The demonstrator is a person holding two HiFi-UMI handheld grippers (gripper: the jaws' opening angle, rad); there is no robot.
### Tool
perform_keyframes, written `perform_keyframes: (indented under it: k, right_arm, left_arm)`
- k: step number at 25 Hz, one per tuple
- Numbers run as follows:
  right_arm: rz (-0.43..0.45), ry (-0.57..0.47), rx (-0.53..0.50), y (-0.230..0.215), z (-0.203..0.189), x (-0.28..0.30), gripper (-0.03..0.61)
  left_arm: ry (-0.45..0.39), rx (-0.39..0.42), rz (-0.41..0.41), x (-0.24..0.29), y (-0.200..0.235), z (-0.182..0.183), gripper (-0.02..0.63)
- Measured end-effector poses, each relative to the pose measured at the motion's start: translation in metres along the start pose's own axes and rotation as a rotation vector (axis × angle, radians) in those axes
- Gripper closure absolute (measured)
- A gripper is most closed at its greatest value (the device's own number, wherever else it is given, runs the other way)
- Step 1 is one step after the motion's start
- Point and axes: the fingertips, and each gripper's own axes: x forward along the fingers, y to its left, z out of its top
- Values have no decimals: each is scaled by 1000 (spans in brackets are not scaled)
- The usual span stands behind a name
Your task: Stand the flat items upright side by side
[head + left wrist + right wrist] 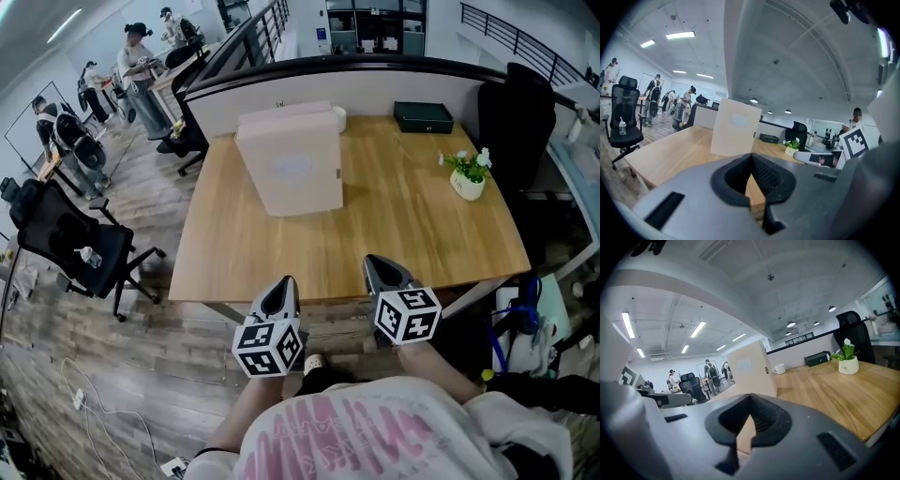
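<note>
Both shut, empty: left claw (282, 287), right claw (383, 268) | wooden desk (422, 230) | beige folders (295, 169) upright | plank floor (56, 366)

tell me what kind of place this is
Most likely an open-plan office. A wooden desk stands against a low curved partition, a black wheeled office chair sits beside it, and people stand around further desks in the background.
</note>
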Motion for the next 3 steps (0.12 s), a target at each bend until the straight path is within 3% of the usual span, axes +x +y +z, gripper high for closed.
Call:
perform_keyframes:
  k: [3]
  right_arm:
    - [0, 11, -3, -2, -11, -13, 583]
  left_arm:
    - [2, -25, 24, -12, -3, -13, 612]
